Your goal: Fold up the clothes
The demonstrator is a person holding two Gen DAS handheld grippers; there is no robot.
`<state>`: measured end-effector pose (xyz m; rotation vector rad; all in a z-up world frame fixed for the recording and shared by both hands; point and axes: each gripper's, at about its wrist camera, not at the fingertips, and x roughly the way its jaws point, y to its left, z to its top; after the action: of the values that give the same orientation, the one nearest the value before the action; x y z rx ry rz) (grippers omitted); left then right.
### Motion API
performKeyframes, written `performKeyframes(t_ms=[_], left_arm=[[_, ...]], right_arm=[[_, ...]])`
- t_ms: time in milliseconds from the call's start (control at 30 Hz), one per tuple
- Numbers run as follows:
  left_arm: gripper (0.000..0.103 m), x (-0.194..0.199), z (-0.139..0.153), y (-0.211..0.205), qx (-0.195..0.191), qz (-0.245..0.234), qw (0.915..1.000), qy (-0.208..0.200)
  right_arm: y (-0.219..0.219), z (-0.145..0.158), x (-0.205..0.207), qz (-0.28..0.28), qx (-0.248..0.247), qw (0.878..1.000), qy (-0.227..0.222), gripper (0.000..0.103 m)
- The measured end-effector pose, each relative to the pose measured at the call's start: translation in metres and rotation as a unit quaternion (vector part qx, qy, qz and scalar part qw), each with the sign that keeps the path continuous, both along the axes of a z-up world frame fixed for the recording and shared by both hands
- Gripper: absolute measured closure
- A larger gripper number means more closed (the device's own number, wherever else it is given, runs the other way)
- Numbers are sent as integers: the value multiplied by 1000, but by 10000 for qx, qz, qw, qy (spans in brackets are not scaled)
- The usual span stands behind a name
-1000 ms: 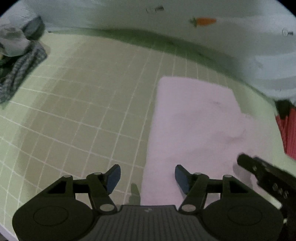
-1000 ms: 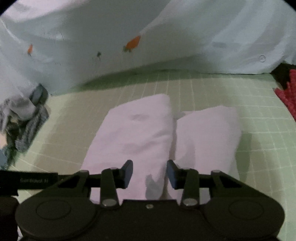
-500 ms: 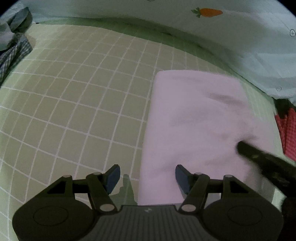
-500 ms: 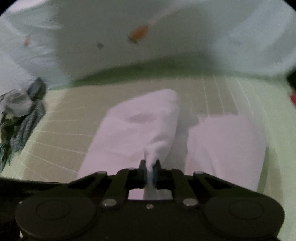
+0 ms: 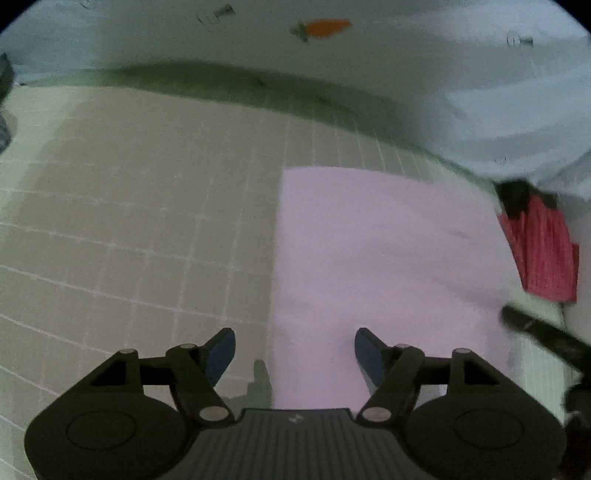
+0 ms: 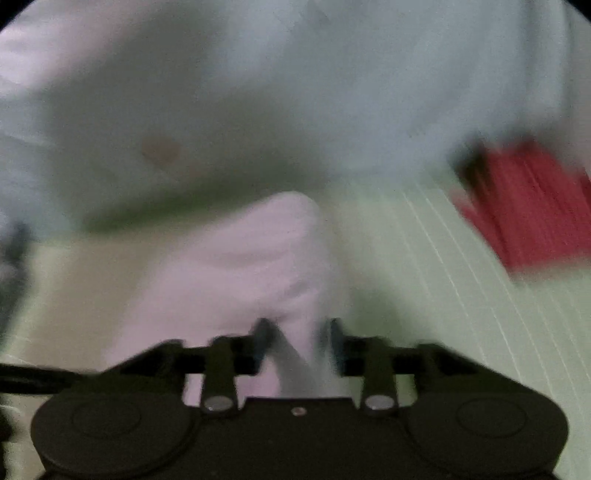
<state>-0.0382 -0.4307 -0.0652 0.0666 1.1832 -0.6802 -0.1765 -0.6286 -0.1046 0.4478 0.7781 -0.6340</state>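
A pale pink cloth (image 5: 388,266) lies folded flat on the green grid mat (image 5: 147,221). My left gripper (image 5: 293,350) hovers over its near left edge; the jaws are opening and nothing is gripped. In the blurred right wrist view the pink cloth (image 6: 236,266) runs up to my right gripper (image 6: 298,336). Its jaws are opening, with a fold of the cloth lying loose between the pads. One dark finger of the right gripper (image 5: 543,332) pokes in at the lower right of the left wrist view.
A red ribbed cloth (image 5: 539,251) lies just right of the pink one, also seen as the red cloth (image 6: 535,206). A light blue sheet with a carrot print (image 5: 325,27) rises behind the mat. Dark clothing (image 5: 3,110) shows at the far left edge.
The right gripper pinched the pink cloth's right half, carried it over, and now its jaws have parted. The two side-by-side halves now lie as one piece. The right view swung toward the red cloth.
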Motion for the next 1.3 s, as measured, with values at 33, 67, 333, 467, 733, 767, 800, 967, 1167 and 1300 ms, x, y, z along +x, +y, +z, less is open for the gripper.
performKeyframes(t_ms=[33,67,333,467,733,767,800,967,1167,1300], left_arm=[[30,-1,-3,-1,1,-23,10000,72],[30,-2,-6,-2,-14,-18,9999,133],[26,9,-25,-7,-332,44,9976,613],[26,13,-35,-15,-461,-6,9957,804],[61,12,-31,-15,-651,-233,9942,821],[64,10,-27,-17,-641,-402,9943,752],[69,7,-24,-19,-622,-516,9943,699],[76,-11,-9,-32,-634,-789,9929,624],[77,-54,-1,-60,-656,-1095,9893,706],[77,-85,5,-94,-692,-1222,9878,679]], right_arm=[[-10,-9,-9,-219,346,9991,-49,55],[-17,-14,-18,-379,700,9964,-275,52],[-17,-41,-14,-60,1604,9862,-402,18],[-25,-58,-11,-281,2144,9750,-518,8],[-18,-72,-32,-934,2962,9427,-1216,49],[-14,-68,-34,-925,2922,9433,-1272,56],[-12,-64,-37,-937,2887,9438,-1308,64],[0,-40,-61,-1063,2813,9403,-1597,78],[-6,-15,-110,-1139,2587,9429,-1761,81],[-29,-5,-143,-1106,2419,9471,-1795,81]])
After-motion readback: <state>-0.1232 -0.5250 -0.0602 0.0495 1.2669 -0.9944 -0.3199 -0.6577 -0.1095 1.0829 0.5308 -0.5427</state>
